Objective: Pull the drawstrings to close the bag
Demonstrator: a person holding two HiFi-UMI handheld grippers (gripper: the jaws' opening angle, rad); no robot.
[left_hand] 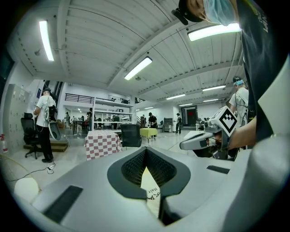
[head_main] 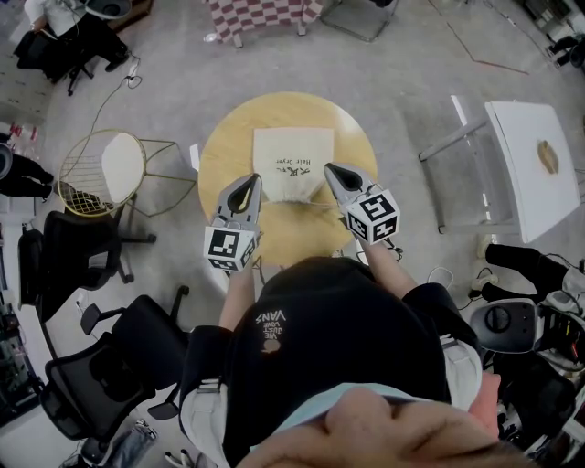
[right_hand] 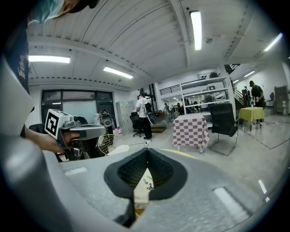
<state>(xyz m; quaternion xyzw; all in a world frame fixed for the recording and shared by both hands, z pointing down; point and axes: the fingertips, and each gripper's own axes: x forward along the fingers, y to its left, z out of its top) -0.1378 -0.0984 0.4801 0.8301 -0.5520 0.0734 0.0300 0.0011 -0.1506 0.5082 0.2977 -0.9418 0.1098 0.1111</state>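
A cream drawstring bag (head_main: 292, 163) with dark print lies flat on the round wooden table (head_main: 219, 155). Its gathered mouth faces me. A thin drawstring (head_main: 324, 206) trails from the mouth toward the right. My left gripper (head_main: 252, 180) hovers at the bag's near left corner and my right gripper (head_main: 330, 169) at its near right corner. Both have their jaws together, and I see nothing between them. Each gripper view shows a strip of the bag (left_hand: 152, 190) (right_hand: 144, 186) through the gap behind the closed tips. The left gripper view also takes in the right gripper (left_hand: 183, 146).
A gold wire chair (head_main: 101, 169) with a white cushion stands left of the table. Black office chairs (head_main: 82, 265) sit nearer on the left. A white table (head_main: 530, 160) is at the right and a checkered table (head_main: 260, 14) at the far side.
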